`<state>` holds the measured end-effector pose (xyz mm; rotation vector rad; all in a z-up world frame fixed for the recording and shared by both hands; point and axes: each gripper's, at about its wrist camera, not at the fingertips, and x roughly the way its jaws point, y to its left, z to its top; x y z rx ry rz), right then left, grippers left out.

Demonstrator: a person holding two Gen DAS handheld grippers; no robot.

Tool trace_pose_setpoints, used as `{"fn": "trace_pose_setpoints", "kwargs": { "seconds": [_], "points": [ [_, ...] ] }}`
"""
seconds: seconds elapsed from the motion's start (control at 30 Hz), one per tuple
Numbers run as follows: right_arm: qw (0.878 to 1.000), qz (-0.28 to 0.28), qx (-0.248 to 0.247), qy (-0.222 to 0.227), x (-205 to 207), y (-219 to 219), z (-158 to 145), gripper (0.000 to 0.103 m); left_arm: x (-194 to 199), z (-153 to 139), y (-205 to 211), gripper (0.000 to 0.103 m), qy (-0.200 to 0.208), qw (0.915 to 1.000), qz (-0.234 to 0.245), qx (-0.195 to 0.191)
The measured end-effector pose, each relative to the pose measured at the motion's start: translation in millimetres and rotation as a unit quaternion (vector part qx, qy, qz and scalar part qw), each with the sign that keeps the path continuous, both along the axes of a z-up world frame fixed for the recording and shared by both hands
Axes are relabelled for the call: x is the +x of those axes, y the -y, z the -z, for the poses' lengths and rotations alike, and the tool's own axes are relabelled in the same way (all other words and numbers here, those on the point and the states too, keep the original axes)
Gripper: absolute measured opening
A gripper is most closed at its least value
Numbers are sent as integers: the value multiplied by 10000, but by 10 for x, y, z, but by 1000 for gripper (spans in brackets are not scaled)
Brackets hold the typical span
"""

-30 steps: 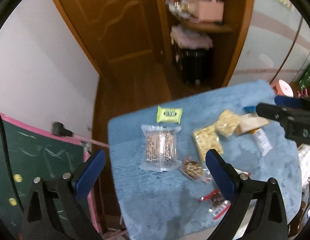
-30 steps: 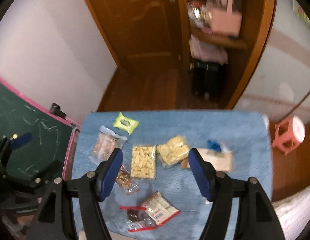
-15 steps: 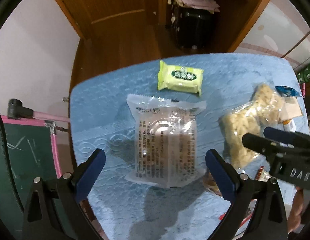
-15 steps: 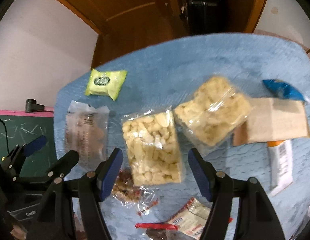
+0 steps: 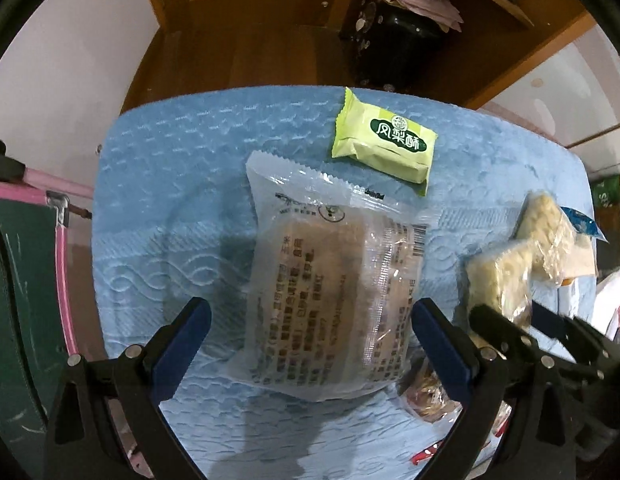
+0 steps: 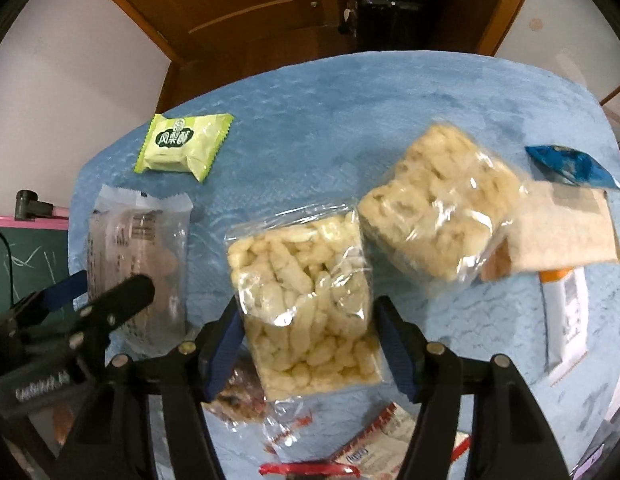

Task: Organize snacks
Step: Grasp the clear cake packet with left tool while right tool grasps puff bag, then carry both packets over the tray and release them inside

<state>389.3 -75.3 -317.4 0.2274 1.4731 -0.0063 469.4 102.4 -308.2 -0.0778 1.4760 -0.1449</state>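
Several snack packs lie on a blue cloth-covered table (image 5: 158,184). My left gripper (image 5: 310,332) is open, its fingers on either side of a clear pack of brown cake (image 5: 329,280). A green pineapple-cake pack (image 5: 383,144) lies behind it. My right gripper (image 6: 308,336) is open, straddling a clear pack of pale puffed sticks (image 6: 306,288). A second puffed pack (image 6: 437,204) lies to its right. The cake pack (image 6: 138,248) and green pack (image 6: 182,146) also show in the right wrist view.
A beige flat pack (image 6: 565,232), a blue wrapper (image 6: 569,164) and a white-orange tube (image 6: 565,308) lie at the right. A nut pack (image 6: 238,396) and a red-edged pack (image 6: 349,452) lie near the front edge. A green chalkboard (image 5: 14,300) stands left of the table.
Both grippers have dropped lower and closer to the table. The left now brackets the cake pack, the right brackets the puffed-stick pack. Both stayed open.
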Motion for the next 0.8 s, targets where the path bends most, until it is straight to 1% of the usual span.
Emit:
{"fn": "trace_pose_setpoints", "kwargs": {
  "seconds": [0.07, 0.1, 0.2, 0.23, 0.27, 0.3, 0.4, 0.47, 0.5, 0.57, 0.7, 0.77, 0.8],
  "points": [
    [10000, 11, 4, 36, -83, 8, -37, 64, -27, 17, -3, 100, 2, 10000, -21, 52],
    [10000, 5, -18, 64, -139, 7, -61, 64, -40, 64, 20, 100, -57, 9997, -6, 216],
    [9998, -10, -42, 185, -295, 32, -170, 63, -94, 166, 57, 100, -108, 9992, -56, 385],
    [9998, -6, -29, 218, -328, 43, -214, 63, -124, 188, 66, 97, -92, 9991, -156, 389],
    [9997, -23, -10, 252, -355, 76, -276, 63, -150, 187, 70, 87, -75, 9992, -231, 310],
    [9996, -46, 6, 280, -400, 85, -322, 63, -178, 162, 81, 83, -32, 9993, -297, 245],
    [9991, -123, -1, 404, -526, 210, -497, 63, -277, 52, 137, 79, 151, 9986, -271, 439],
    [9983, -168, -38, 553, -607, 265, -634, 63, -392, -134, 140, 78, 406, 9971, -197, 619],
    [9979, -188, -18, 624, -654, 295, -714, 63, -432, -211, 151, 78, 477, 9966, -190, 643],
    [9970, -198, 65, 739, -717, 372, -839, 63, -570, -460, 111, 78, 683, 9955, -195, 624],
    [9940, -248, 281, 1028, -1008, 567, -1148, 63, -994, -1119, 80, 78, 1171, 9905, -233, 684],
    [9920, -254, 426, 1160, -1197, 674, -1319, 63, -1286, -1444, 44, 78, 1359, 9878, -243, 715],
    [9908, -269, 514, 1220, -1272, 723, -1406, 63, -1352, -1597, 41, 79, 1408, 9872, -248, 707]
  ]
}}
